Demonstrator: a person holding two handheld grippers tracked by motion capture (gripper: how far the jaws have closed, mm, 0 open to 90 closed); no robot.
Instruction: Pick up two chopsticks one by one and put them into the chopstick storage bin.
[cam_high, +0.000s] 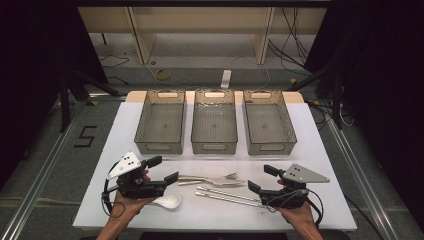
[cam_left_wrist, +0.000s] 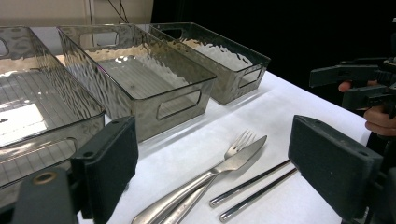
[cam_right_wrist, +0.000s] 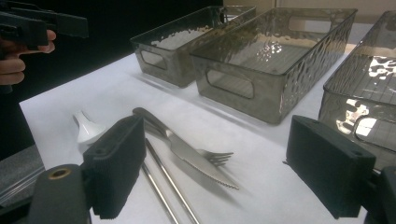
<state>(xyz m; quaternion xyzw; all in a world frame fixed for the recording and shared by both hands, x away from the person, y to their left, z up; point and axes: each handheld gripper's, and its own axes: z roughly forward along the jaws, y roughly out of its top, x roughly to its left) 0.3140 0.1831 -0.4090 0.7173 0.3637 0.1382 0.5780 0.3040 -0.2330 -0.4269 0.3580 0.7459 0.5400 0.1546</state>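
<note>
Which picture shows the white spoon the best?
The high view: the white spoon lies whole beside the left claw, bowl and handle showing. The right gripper view catches just part of it behind its own jaw.

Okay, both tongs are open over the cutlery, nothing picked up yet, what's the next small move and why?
Probably lower the open left tongs onto the white ceramic spoon. It lies alone nearest that hand, while the steel knife lies across the steel fork, so those are harder to pick cleanly. The three smoky plastic bins behind are empty.
</note>
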